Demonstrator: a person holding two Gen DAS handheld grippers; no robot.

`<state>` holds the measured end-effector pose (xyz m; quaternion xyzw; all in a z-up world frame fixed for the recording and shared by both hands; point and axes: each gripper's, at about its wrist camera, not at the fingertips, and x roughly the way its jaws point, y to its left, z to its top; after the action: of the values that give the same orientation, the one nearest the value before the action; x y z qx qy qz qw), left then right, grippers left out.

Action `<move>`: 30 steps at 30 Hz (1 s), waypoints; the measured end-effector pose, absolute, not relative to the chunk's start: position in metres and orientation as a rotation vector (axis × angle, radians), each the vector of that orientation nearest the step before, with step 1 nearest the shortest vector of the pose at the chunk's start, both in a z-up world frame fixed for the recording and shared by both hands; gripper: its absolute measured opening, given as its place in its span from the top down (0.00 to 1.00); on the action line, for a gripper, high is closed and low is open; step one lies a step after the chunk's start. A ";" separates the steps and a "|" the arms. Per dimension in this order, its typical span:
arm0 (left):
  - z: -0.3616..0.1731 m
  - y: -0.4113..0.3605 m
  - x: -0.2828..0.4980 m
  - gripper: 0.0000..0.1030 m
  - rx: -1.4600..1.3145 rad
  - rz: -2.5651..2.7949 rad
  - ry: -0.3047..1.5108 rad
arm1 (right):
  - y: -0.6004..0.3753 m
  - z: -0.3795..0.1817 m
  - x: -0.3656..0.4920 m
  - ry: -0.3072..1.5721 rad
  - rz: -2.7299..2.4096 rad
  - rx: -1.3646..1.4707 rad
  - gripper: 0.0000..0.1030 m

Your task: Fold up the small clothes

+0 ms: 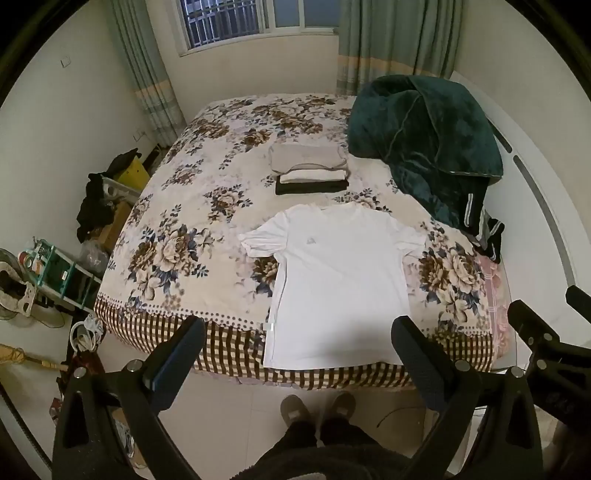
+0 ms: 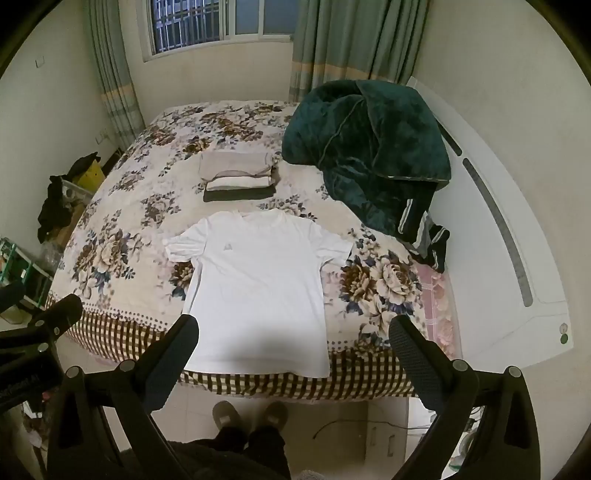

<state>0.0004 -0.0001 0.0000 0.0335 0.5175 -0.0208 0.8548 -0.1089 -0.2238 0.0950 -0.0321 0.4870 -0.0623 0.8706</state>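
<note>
Left wrist view: looks from above the foot of the bed (image 1: 177, 236), facing down and forward toward the window (image 1: 236, 22) at top centre. Held back from the bed; its own tongs (image 1: 299, 332) frame the lower corners, spread wide. The person's slippers (image 1: 317, 406) show at bottom centre.

Right wrist view: same height and heading, set slightly to the right. Its tongs (image 2: 293, 332) fill the bottom, also spread.

Shared: whole bed, white T-shirt (image 1: 332, 284) at centre, folded stack (image 1: 310, 170) above it, green blanket (image 1: 424, 140) at upper right. Each view catches the other tool at its edge: far right in the left view, far left in the right view.
</note>
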 end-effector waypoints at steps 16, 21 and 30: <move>0.004 -0.001 -0.001 0.00 0.072 -0.035 1.061 | -0.225 0.101 -0.110 1.008 -0.130 -0.064 0.00; 0.004 -0.001 -0.001 0.00 0.070 -0.037 1.059 | -0.225 0.103 -0.110 1.007 -0.129 -0.064 0.00; 0.006 0.001 0.001 0.00 0.069 -0.038 1.057 | -0.226 0.105 -0.110 1.004 -0.131 -0.064 0.00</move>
<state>0.0008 0.0008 0.0063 0.0331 0.5042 -0.0182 0.8628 -0.1097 -0.2262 0.1046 -0.0304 0.4809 -0.0629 0.8740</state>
